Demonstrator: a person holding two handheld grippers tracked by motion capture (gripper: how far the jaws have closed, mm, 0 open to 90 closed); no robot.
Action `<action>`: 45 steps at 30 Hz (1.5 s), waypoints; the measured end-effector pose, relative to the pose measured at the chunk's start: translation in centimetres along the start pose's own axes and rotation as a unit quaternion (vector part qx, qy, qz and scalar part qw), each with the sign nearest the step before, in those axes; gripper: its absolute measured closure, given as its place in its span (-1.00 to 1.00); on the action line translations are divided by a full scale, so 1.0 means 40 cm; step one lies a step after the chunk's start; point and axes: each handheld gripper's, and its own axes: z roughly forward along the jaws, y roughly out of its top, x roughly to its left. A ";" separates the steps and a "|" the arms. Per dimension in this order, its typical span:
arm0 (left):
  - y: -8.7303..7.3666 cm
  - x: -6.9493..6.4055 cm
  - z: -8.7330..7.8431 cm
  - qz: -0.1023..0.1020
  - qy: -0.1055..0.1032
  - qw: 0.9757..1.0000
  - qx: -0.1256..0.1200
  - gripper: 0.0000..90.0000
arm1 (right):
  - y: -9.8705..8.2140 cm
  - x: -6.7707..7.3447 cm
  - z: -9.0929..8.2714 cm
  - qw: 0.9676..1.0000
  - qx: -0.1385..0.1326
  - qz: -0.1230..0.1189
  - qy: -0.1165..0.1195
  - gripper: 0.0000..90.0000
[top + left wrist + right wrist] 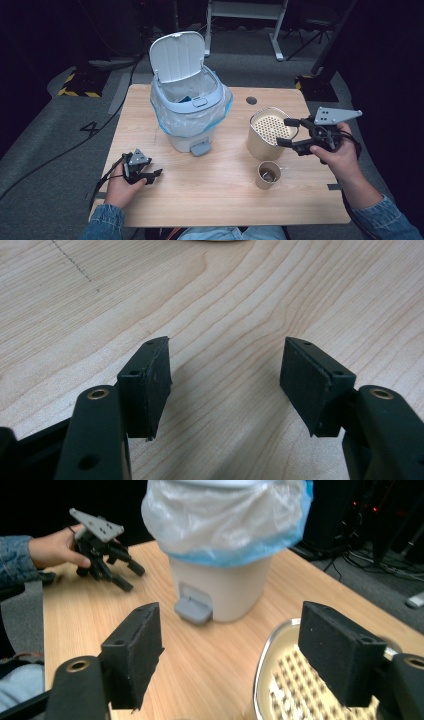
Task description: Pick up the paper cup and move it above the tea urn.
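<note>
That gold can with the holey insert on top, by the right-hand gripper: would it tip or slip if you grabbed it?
The gold can stands upright and is fairly wide for its height, so a gentle push probably slides it rather than tips it. Its side looks smooth and shiny, so the fingers might slip. The perforated insert looks stiff; whether it sits loose I cannot tell.

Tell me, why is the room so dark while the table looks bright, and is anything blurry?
High view: light falls on the table, surroundings black. Left gripper view: wood grain sharp, black pads soft-edged. Right gripper view: near pads blurred, bin slightly soft, its bag glaring.
</note>
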 end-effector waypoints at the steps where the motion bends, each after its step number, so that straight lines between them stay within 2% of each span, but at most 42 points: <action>1: 0.000 0.000 0.000 0.000 -0.001 1.000 0.000 -0.17 | -0.013 0.000 -0.006 1.000 0.001 0.004 0.000 -0.47; 12: 0.000 0.001 0.000 -0.001 -0.002 1.000 -0.001 -0.17 | -0.159 -0.002 -0.041 0.999 0.034 0.040 -0.014 -0.54; 17: 0.000 0.001 0.000 -0.001 -0.002 1.000 -0.001 -0.17 | -0.211 0.000 -0.035 0.998 0.054 0.041 -0.008 -0.57; 27: 0.000 0.001 0.001 -0.002 -0.003 1.000 -0.002 -0.17 | -0.298 0.018 0.006 0.995 0.086 0.045 0.006 -0.59; 31: 0.000 0.001 0.001 -0.002 -0.003 1.000 -0.002 -0.17 | -0.338 0.024 0.032 0.993 0.105 0.050 0.013 -0.59; 35: 0.000 0.001 0.000 -0.001 -0.002 1.000 -0.001 -0.17 | -0.366 0.028 0.060 0.993 0.102 0.057 0.028 -0.64; 37: 0.000 0.001 0.000 -0.001 -0.002 1.000 -0.001 -0.17 | -0.377 0.032 0.074 0.993 0.103 0.053 0.028 -0.61; 40: 0.000 0.001 0.000 0.000 -0.002 1.000 -0.001 -0.17 | -0.393 0.038 0.095 0.992 0.106 0.055 0.043 -0.61; 45: 0.000 0.001 0.001 0.000 -0.002 1.000 -0.001 -0.18 | -0.410 0.044 0.121 0.992 0.107 0.051 0.051 -0.61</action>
